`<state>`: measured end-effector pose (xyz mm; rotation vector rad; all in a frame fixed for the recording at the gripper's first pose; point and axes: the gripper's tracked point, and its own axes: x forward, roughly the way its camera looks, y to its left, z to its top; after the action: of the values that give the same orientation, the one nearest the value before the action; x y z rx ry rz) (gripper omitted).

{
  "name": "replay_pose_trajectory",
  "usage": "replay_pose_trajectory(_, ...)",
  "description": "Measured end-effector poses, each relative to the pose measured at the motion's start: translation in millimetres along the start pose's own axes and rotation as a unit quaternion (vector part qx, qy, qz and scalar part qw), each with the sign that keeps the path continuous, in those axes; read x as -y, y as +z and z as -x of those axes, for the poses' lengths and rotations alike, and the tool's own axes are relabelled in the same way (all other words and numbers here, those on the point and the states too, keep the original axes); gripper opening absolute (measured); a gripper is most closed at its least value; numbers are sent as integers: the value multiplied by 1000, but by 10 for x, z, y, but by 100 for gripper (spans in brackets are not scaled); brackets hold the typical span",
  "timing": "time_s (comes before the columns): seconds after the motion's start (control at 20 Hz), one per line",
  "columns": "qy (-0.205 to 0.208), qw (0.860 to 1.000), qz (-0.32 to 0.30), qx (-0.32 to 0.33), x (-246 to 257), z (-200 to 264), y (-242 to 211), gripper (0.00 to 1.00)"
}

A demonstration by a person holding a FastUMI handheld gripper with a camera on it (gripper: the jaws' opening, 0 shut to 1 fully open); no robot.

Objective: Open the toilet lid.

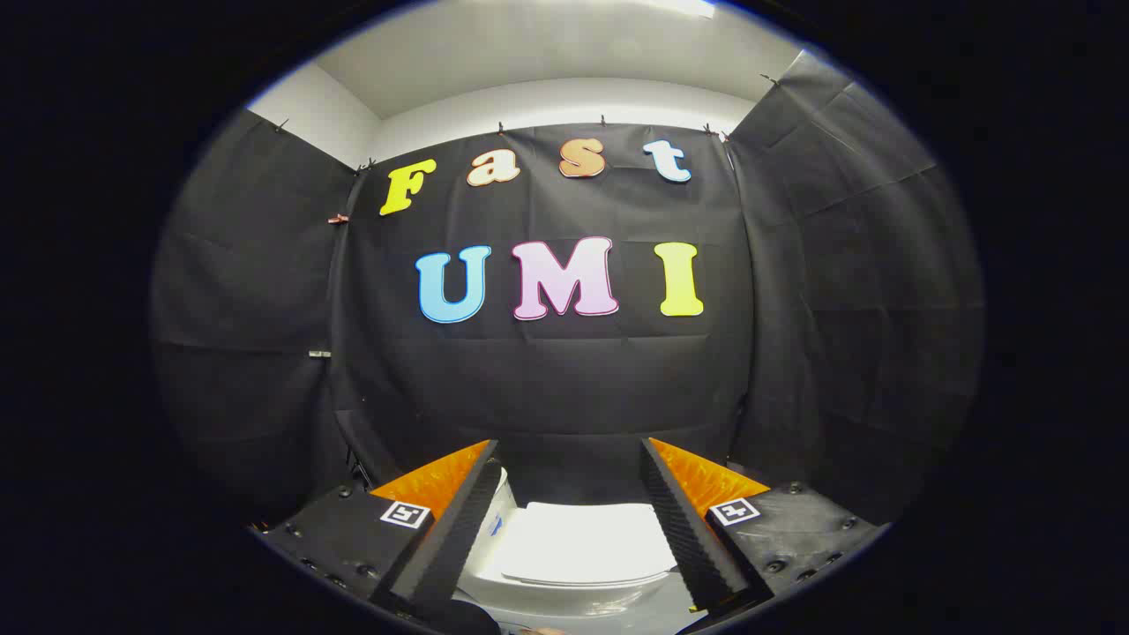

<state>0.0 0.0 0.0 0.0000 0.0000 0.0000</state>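
The gripper [569,459] is held up high in the booth, and its two fingers [459,529] are spread wide apart with nothing between them to hold — they press on nothing at all. Each finger has a bumpy, ridged pad on its inner side, and each has a small square marker [405,514] with a black and white pattern on its base. Down low, in the gap between the two fingers, sits the white toilet [564,591]. Its toilet lid [593,542] looks flat and closed, lying down over the seat, and it is bright and shiny under the light. The fingers are not touching the lid; it lies below them and a little ahead. Beyond the fingers hangs the black cloth wall [547,388] of the booth, with more black cloth on both sides. Above the cloth you can see a white wall [564,101] and a pale ceiling [547,44] — the top part of the room.
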Motion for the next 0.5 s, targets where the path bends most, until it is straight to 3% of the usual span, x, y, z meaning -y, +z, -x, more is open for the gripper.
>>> replay_pose_trajectory(0.5,0,1000,-3,4,16,65,43,99)
